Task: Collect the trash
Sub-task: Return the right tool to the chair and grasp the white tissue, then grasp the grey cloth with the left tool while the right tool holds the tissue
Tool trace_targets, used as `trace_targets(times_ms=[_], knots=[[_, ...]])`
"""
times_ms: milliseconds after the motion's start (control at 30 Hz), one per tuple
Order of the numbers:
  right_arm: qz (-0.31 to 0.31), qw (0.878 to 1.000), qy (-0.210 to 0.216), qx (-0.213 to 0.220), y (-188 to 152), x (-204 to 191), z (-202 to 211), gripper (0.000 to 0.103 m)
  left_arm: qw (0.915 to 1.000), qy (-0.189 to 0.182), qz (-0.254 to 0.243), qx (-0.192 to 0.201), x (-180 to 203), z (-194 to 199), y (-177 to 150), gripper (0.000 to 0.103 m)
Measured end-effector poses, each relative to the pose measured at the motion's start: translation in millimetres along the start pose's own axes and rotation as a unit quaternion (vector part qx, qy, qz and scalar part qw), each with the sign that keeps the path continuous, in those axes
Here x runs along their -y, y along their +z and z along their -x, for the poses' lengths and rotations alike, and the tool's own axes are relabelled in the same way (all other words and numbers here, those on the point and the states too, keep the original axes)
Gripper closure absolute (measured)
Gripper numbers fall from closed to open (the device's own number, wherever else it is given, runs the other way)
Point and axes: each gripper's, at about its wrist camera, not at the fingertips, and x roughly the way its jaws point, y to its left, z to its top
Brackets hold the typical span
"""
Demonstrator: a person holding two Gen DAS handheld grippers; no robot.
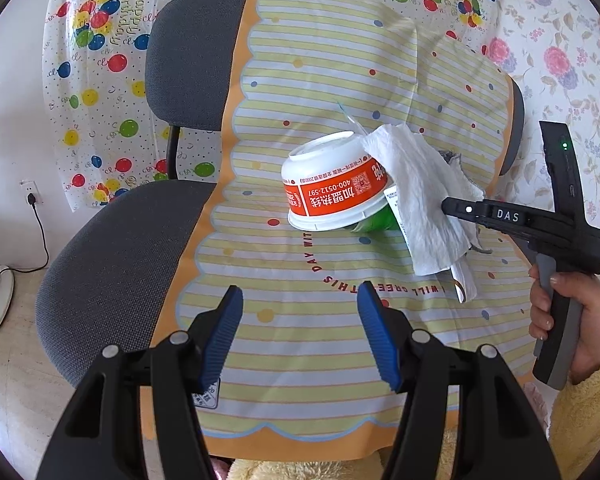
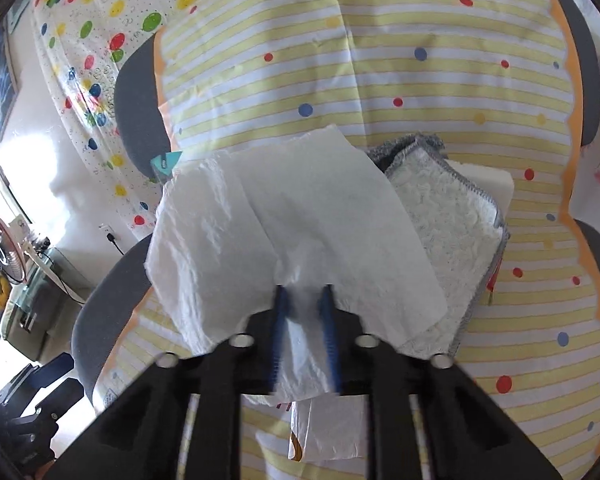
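Step in hand: first pick, the paper towel (image 2: 300, 216). Your right gripper (image 2: 304, 300) has its jaws clenched on a bunched fold of the towel; the paper runs between the blue pads (image 2: 282, 320) and fans out beyond them. In the left wrist view the same gripper (image 1: 454, 205) comes in from the right, nose buried in the towel.

Where the trash sits: all on the striped plastic sheet (image 1: 324, 336) draped over the grey chair (image 1: 112, 264). The towel lies against an overturned red-and-white paper bowl (image 1: 332, 184), with something green (image 1: 374, 222) tucked under the bowl's rim. Behind the towel there's a grey-edged cloth (image 2: 448, 240), and a folded wrapper (image 1: 462, 280) pokes out below it.

Your left gripper (image 1: 300, 332) hangs over the sheet's near edge, jaws released, nothing between them.

Next move, my read: lift the towel straight up so it clears the bowl and cloth without dragging them. It's limp, so expect it to droop. No bin or bag visible in either view, so I can't tell you where to drop it. The left hand is well placed to take the bowl.
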Motion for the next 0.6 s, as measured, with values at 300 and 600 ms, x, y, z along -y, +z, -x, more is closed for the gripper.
trace_targets(times_ms=[300, 600], knots=[[0.002, 0.995, 0.027, 0.100, 24.0, -7.2, 70.3, 0.102, 0.9999, 0.004, -0.002, 0.009, 4.8, 9.4, 2.0, 0.045], [0.027, 0.980, -0.059, 0.190, 22.3, -4.0, 164.0, 0.102, 0.9993, -0.014, -0.026, 0.021, 28.3, 15.2, 5.1, 0.045]])
